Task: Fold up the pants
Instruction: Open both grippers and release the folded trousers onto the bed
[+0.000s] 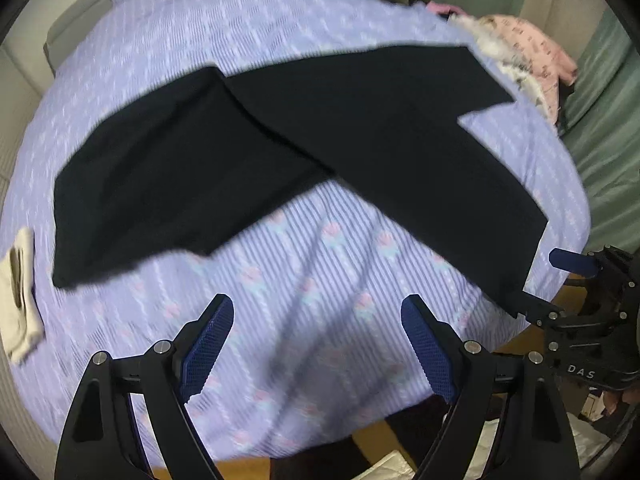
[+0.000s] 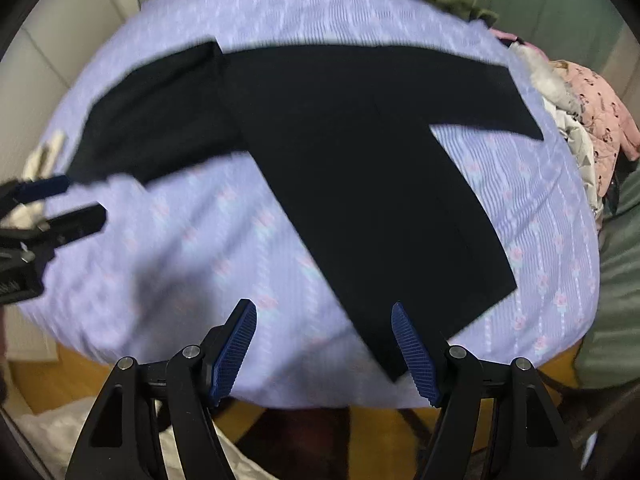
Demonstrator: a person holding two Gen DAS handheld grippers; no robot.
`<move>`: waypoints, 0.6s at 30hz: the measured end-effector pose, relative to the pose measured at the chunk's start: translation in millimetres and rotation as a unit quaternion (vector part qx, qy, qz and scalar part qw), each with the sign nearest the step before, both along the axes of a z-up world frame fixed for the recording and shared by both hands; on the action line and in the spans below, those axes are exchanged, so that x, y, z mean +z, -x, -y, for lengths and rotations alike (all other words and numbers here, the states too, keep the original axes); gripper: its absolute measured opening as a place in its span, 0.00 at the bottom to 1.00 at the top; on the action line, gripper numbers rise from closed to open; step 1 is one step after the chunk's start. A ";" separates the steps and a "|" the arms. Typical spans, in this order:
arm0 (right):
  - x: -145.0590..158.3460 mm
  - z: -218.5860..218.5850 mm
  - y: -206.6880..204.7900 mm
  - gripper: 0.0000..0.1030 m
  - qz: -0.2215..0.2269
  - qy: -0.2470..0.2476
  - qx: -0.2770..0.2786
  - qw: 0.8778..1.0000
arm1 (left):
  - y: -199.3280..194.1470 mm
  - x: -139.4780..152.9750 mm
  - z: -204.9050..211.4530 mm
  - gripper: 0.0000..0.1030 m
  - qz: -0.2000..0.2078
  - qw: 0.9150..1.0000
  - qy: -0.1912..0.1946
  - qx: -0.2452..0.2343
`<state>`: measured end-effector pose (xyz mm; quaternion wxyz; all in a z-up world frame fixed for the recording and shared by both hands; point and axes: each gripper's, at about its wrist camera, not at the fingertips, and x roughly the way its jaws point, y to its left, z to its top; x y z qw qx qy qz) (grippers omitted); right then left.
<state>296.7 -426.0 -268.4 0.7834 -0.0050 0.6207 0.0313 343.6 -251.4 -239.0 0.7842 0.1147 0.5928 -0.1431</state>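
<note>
Both handheld tools are matte black, built from angular struts with triangular cut-outs and joined by round silver screws at the pivots. The left gripper (image 1: 317,344) carries two long fingers (image 1: 210,344) faced with dark blue, finely ribbed pads. The right gripper (image 2: 324,352) is the same build, its blue pads (image 2: 412,354) ridged like a file. White letters reading "DAS" mark its black body in the left view.
</note>
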 end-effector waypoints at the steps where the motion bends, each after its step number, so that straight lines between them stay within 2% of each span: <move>1: -6.6 4.7 2.2 0.69 -0.008 0.001 0.002 1.000 | 2.9 -5.2 5.6 0.84 -0.007 1.000 -0.003 0.002; 7: -49.8 17.7 6.4 0.69 -0.055 0.022 0.021 0.998 | 13.1 -38.6 36.7 0.84 -0.046 0.999 -0.017 -0.003; 10: -67.7 14.9 5.8 0.69 -0.065 0.038 0.020 0.997 | 11.1 -54.0 42.5 0.84 -0.061 0.998 -0.018 -0.008; 13: -83.9 12.9 4.4 0.69 -0.067 0.034 0.007 0.997 | 6.1 -63.9 42.9 0.84 -0.071 0.997 -0.025 -0.002; 18: -111.5 8.1 2.1 0.68 -0.077 0.058 0.017 0.995 | 5.0 -71.9 40.0 0.83 -0.075 0.996 -0.038 -0.002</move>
